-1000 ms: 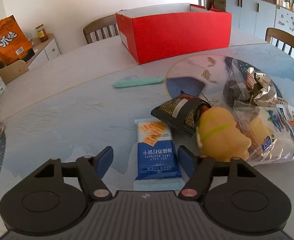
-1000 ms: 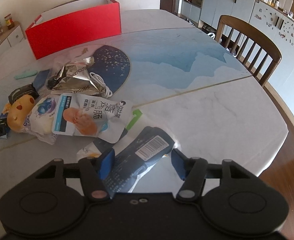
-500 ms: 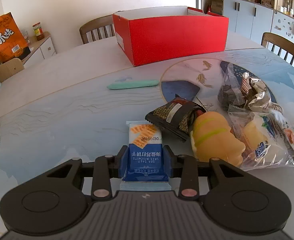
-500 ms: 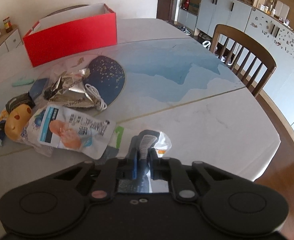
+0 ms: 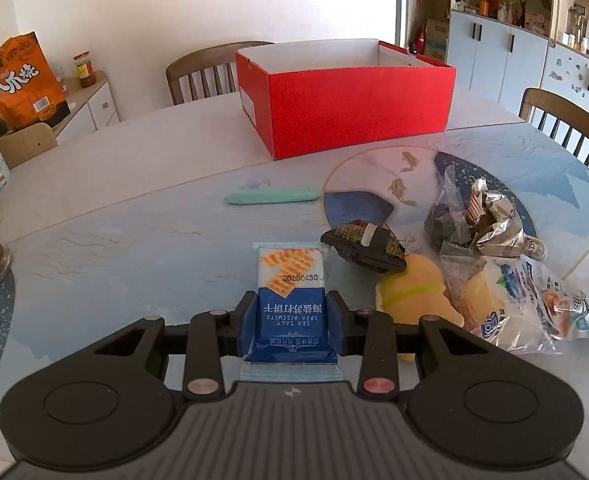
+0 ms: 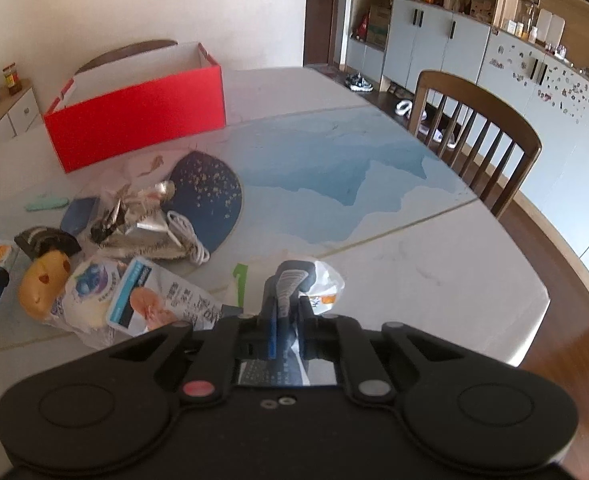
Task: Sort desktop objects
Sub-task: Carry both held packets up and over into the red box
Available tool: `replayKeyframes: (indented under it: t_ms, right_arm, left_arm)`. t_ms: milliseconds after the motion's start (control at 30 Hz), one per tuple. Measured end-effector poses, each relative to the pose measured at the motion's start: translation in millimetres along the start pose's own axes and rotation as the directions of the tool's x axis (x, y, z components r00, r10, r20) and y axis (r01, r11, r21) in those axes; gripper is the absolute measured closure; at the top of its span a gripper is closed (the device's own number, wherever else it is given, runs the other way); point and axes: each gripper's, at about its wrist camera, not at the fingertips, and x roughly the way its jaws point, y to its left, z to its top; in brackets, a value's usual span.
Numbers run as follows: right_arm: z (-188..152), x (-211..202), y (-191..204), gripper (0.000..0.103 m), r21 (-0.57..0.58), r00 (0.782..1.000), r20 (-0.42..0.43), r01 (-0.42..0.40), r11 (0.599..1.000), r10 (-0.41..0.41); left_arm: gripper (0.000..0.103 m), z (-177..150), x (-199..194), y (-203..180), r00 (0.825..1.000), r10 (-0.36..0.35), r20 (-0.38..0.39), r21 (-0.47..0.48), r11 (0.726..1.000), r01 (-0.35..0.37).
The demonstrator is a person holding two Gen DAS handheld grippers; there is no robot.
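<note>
1. We take the open red cardboard box (image 5: 346,96) as our landmark; it stands at the far side of the pale marble-patterned desk (image 5: 134,240).
2. Our left gripper (image 5: 291,320) is clamped on a blue-and-white soda biscuit packet (image 5: 290,296), its blue pads pressing the packet's two long edges. The packet sits well in front of the box, on the near side of the desk, its far end pointing toward the box.
3. Between the packet and the box lies a slim mint-green case (image 5: 272,197), flat on the desk.
4. To the right of the packet, also in front of the box, we see a dark woven pouch (image 5: 364,245), a yellow squishy toy (image 5: 412,296) touching it, a crumpled silver foil wrapper (image 5: 490,216) and clear plastic snack bags (image 5: 534,304) bunched together.
5. Our right gripper (image 6: 284,316) is closed tight on a dark plastic packet with a barcode (image 6: 288,280), which stands on edge between the pads. It is well in front of the box and to its right, near the desk's front edge.
6. In the right wrist view, a white coiled cable (image 6: 186,236) rests beside the foil wrapper (image 6: 134,216), in front of the box (image 6: 134,120).
</note>
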Motion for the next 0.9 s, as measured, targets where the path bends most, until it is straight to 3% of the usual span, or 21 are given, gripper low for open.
replayKeyframes:
  t_ms: [500, 900]
  right_arm:
    - [28.2, -12.1, 14.2, 0.094, -0.075, 0.994, 0.026, -0.105, 0.992, 0.107]
    - [76.1, -7.8, 17.4, 0.094, -0.110, 0.980, 0.039, -0.191, 0.975, 0.196]
  left_arm:
    - [0.068, 17.8, -37.3, 6.4, 0.999, -0.043, 0.027, -0.015, 0.999, 0.044]
    - [0.068, 56.9, -55.9, -6.9, 0.999, -0.016, 0.031, -0.035, 0.999, 0.018]
